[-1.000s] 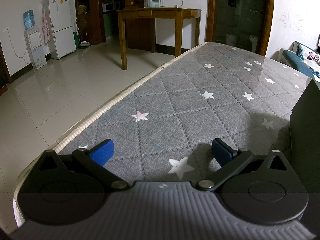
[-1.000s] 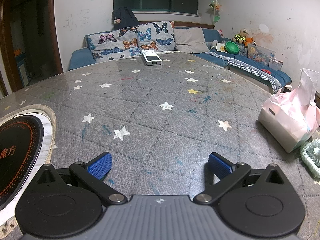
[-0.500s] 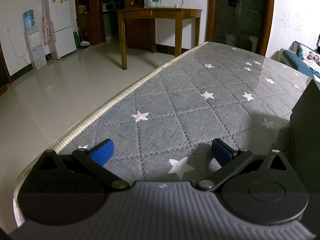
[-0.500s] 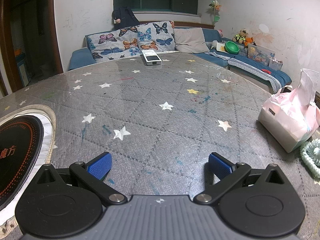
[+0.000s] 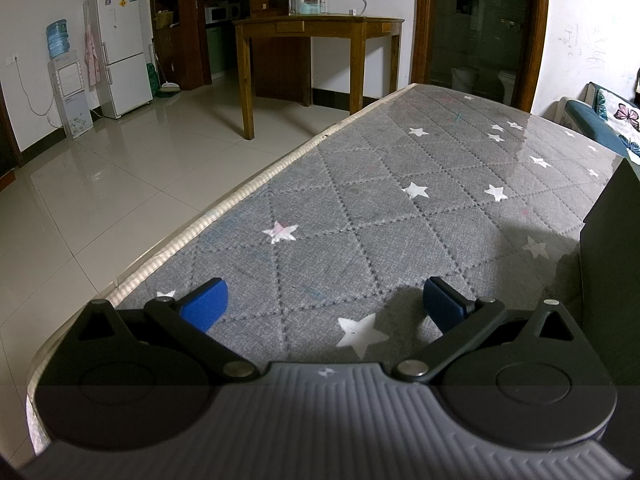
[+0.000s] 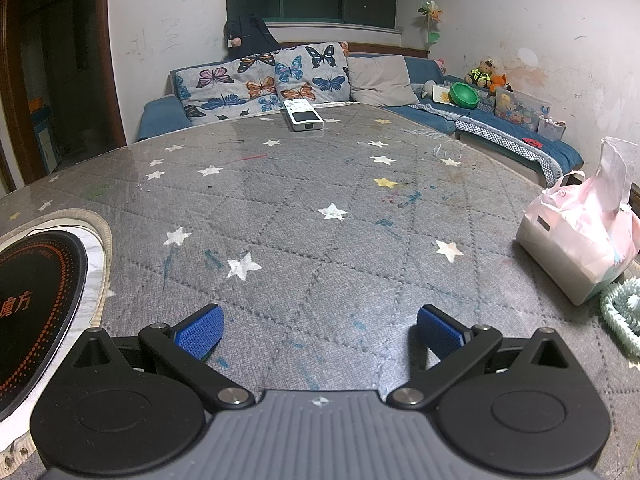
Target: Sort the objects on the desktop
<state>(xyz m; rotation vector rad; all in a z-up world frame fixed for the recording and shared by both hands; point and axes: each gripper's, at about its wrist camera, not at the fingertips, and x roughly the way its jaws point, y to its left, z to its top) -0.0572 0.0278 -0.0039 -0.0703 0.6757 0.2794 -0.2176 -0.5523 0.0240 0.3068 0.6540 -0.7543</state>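
Near the table (image 5: 400, 216) edge, both claws, left claw (image 5: 322, 304) and right claw (image 6: 318, 330), gape released; possibly a box (image 5: 612, 280) crowds right.

On the black induction cooktop (image 6: 36, 304) at your left in the right wrist view, you can read the orange characters "魔方" near its edge. The white fridge (image 5: 120, 48) in the left wrist view carries a yellow diamond sticker and a small label, both too small to read.
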